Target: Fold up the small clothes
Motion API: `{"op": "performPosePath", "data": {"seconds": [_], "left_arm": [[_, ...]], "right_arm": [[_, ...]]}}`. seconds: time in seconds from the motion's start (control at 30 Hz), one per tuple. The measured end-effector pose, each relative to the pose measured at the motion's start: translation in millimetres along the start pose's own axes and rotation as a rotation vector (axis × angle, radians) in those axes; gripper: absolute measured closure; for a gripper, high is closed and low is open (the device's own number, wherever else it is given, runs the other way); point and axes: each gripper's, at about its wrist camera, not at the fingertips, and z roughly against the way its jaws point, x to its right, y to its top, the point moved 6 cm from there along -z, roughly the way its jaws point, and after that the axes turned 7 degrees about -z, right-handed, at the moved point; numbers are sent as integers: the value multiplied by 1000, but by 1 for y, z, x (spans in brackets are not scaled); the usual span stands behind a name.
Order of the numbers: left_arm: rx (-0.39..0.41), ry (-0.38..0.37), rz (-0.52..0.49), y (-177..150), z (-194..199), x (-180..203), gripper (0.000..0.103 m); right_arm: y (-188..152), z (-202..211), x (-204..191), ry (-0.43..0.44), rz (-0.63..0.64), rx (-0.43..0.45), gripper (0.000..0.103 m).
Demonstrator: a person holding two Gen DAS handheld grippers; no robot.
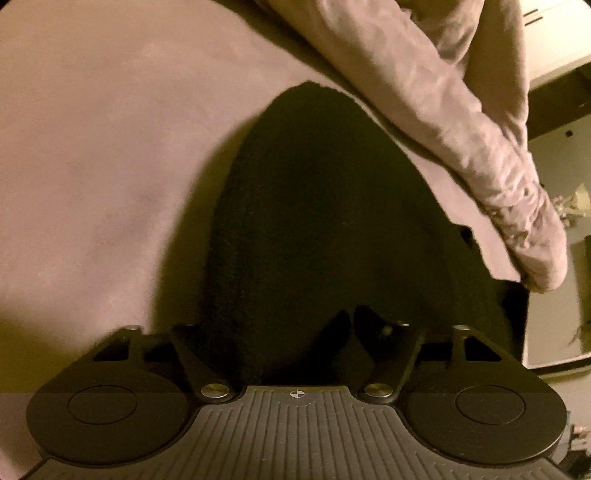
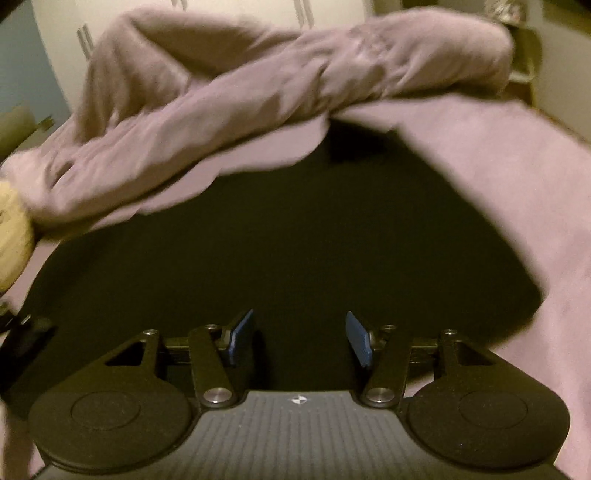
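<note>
A black garment (image 1: 314, 229) is lying flat on a pale pinkish sheet (image 1: 92, 147) that is covering the whole work surface. From the left wrist camera the dark cloth is reaching from the tool up to a rounded top edge, with the sheet spreading smooth and unwrinkled to its left. A bunched, rolled-up fold of the same pinkish fabric (image 1: 461, 147) is running diagonally along the garment's right side, its end lying over the dark cloth's edge. Beyond that roll, at the right margin, pale cabinet fronts (image 1: 554, 44) are showing, dim and yellowish in the low light.

The left gripper (image 1: 303, 332) is sitting low over the black garment; its fingers are merging with the dark cloth, so I cannot tell how wide they are standing or whether they are gripping anything.

From the right wrist camera the black garment (image 2: 288, 240) is filling the middle, with the rolled sheet fabric (image 2: 277, 96) arching blurred across the top and the flat sheet (image 2: 535, 206) sloping down the right. The right gripper (image 2: 299, 339) is hovering with its blue pads (image 2: 242, 338) standing apart, roughly half spread, nothing between them but the garment lying below. White cupboard doors (image 2: 221, 18) are standing behind, and something yellowish (image 2: 13, 229) is sitting at the left edge, too blurred to identify.
</note>
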Motion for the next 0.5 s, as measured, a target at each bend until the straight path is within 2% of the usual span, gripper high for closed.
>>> {"op": "performPosePath", "data": {"seconds": [0.03, 0.1, 0.2, 0.23, 0.3, 0.33, 0.37, 0.4, 0.43, 0.47, 0.5], "left_arm": [[-1, 4, -2, 0, 0, -1, 45], [-5, -14, -11, -1, 4, -1, 62], [2, -31, -34, -4, 6, 0, 62], [0, -26, -40, -4, 5, -1, 60], [-14, -16, -44, -5, -1, -2, 42], [-21, -33, -44, -4, -4, 0, 35], [-30, -63, -34, -2, -7, 2, 21], [-38, -85, -13, 0, -9, 4, 16], [-40, -75, 7, 3, -11, 5, 17], [-41, -54, 8, 5, -12, 6, 26], [-42, -27, -5, 6, -13, 8, 47]], "right_arm": [[-10, -4, -7, 5, 0, -20, 48], [-23, -6, -16, 18, -4, -48, 48], [-27, -8, -31, 68, -5, -46, 49], [-26, -7, -36, 81, 2, -39, 49], [-26, -8, -45, 103, 17, -33, 50], [-24, -10, -49, 110, 20, -32, 51], [-24, -12, -52, 114, 25, -32, 54], [-25, -14, -56, 121, 31, -34, 57], [-26, -16, -59, 129, 32, -38, 59], [-26, -18, -61, 141, 30, -41, 64], [-25, -18, -62, 155, 26, -39, 66]]}}
